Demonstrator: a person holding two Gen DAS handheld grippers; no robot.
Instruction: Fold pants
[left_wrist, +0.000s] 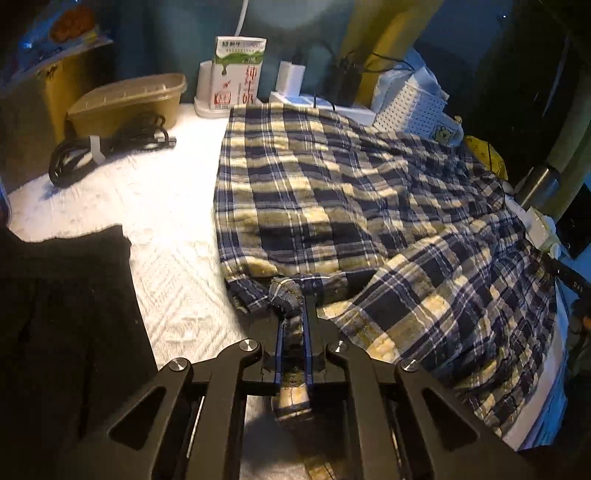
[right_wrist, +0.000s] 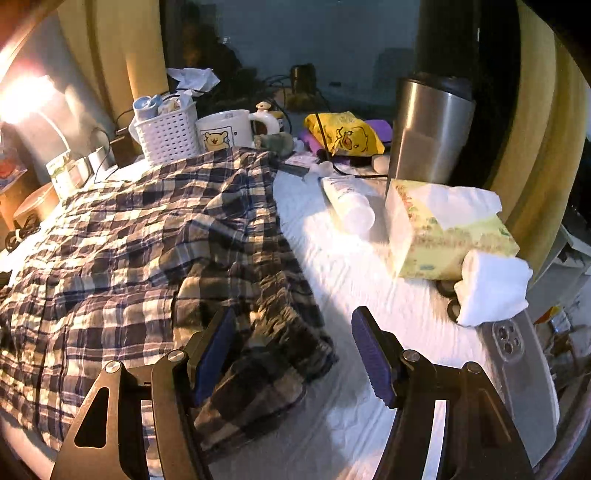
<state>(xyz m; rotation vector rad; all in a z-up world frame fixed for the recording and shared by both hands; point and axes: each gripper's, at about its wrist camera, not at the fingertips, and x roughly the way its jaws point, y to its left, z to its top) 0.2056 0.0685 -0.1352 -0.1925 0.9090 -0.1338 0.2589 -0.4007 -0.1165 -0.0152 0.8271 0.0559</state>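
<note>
The left gripper (left_wrist: 295, 314) is clamped tight, its two blue-padded fingers (left_wrist: 309, 332) pressed together on a bunched strip of the plaid pants (left_wrist: 332, 192). A twisted rope of the cloth runs between the fingers and back under the gripper body (it looks like the gathered waistband edge, though the bunching makes that hard to be sure of). Ahead of this gripper and to its right, the rest of the pants lies spread over the white worktop (left_wrist: 177, 236), rumpled, with one layer folded over another just to the right of the fingers. Far ahead stands a milk carton (left_wrist: 236, 70); ahead and to the left lie a coil of black cable (left_wrist: 107, 151) and a tan lidded container (left_wrist: 129, 99). A dark cloth (left_wrist: 62, 314) lies close on the left.

The right gripper (right_wrist: 293, 332) stands wide open with nothing held. Its left finger (right_wrist: 214, 350) rests at or just over a crumpled corner of the pants (right_wrist: 129, 229) (contact cannot be made out), while the right finger (right_wrist: 373, 365) is over bare worktop (right_wrist: 351, 277). Part of that crumpled corner lies between the fingers, unpinched. Ahead and to the right of it are a tissue pack (right_wrist: 443, 229), a steel tumbler (right_wrist: 432, 129) and a white tube (right_wrist: 347, 203); far ahead, past the pants, are a white basket (right_wrist: 170, 136) and a mug (right_wrist: 225, 129).
</note>
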